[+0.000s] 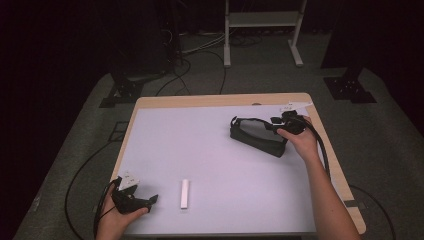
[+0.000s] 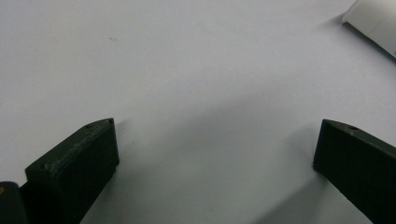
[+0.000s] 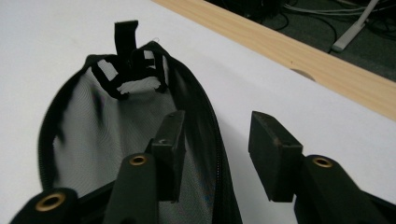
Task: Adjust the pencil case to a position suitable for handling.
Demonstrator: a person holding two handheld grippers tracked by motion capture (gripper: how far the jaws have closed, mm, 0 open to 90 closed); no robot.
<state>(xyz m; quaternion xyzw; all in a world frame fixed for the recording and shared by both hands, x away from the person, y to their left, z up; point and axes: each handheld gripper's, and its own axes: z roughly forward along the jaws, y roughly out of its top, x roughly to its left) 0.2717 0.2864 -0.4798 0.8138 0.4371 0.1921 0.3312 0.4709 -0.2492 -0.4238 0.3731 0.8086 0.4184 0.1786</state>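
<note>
The left hand rests at the near left corner of the worktop, holding the left gripper low and level, its fingers spread wide apart. The right forearm reaches far forward; the right hand holds the right gripper pointing leftward, fingers partly apart.

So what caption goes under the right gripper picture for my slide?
Right gripper, jaws straddling the zippered rim of an open black mesh pouch on a white table.
</note>
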